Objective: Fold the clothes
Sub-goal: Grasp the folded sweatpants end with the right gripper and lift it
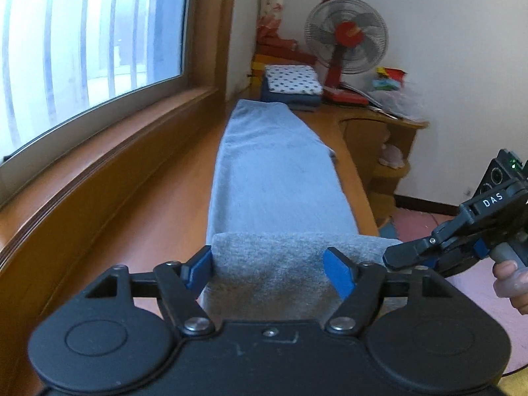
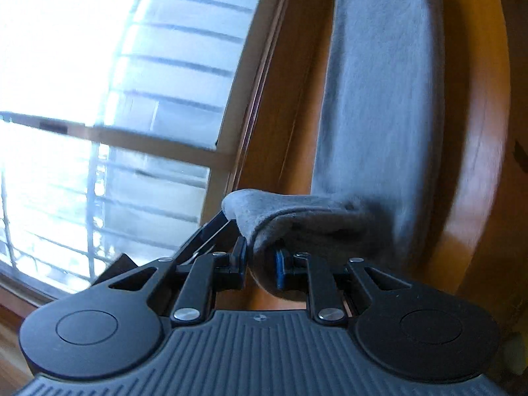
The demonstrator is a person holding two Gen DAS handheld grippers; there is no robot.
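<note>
Wooden ledge bears grey garment; its near edge is clamped by right gripper, left gripper open around it.

One long grey garment lies on one wooden ledge. Two grippers are in view, the left gripper and the right gripper. One fan stands behind a stack of perhaps three folded cloths.
</note>
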